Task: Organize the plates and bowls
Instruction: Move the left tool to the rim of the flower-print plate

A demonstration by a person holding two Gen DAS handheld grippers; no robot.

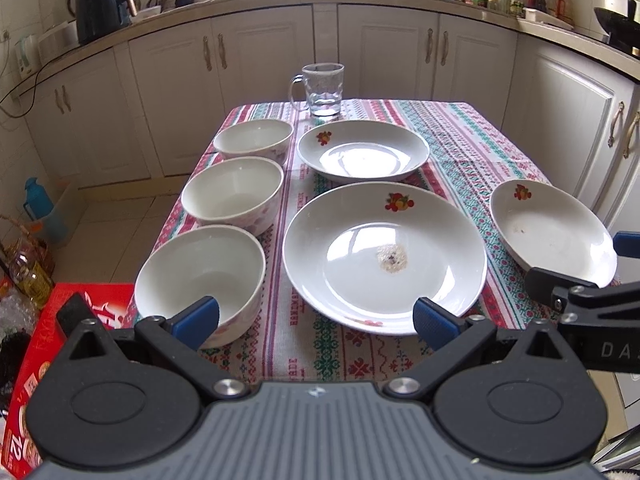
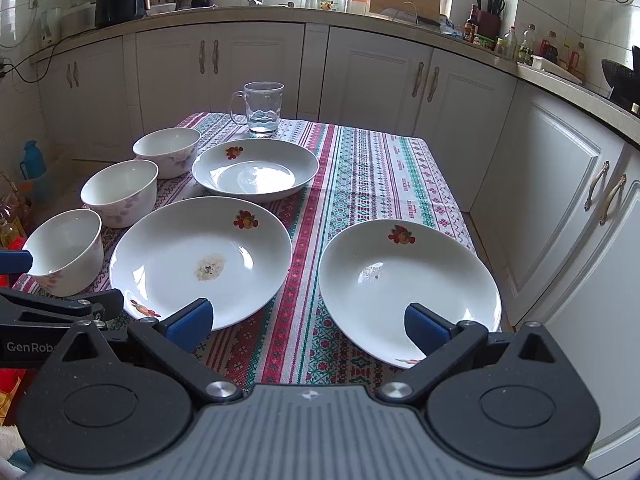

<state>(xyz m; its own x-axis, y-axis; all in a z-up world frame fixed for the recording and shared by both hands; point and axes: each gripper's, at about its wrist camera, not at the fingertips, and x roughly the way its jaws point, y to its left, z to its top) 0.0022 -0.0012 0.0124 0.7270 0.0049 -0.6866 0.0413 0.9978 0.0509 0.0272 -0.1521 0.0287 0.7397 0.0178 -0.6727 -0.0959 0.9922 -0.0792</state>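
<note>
Three white bowls stand in a row down the table's left side: near bowl (image 1: 200,276) (image 2: 66,256), middle bowl (image 1: 234,194) (image 2: 120,192), far bowl (image 1: 254,140) (image 2: 166,150). Three white plates with fruit prints lie beside them: a large middle plate (image 1: 384,256) (image 2: 200,260), a far plate (image 1: 362,150) (image 2: 256,170), and a right plate (image 1: 552,232) (image 2: 408,288). My left gripper (image 1: 316,320) is open and empty, over the near edge between the near bowl and the large plate. My right gripper (image 2: 308,322) is open and empty, between the large plate and the right plate.
A glass mug (image 1: 322,88) (image 2: 262,108) stands at the table's far edge. The table has a patterned cloth (image 1: 460,140) (image 2: 372,172). A red box (image 1: 36,360) and bottles (image 1: 28,268) sit on the floor to the left. White cabinets surround the table.
</note>
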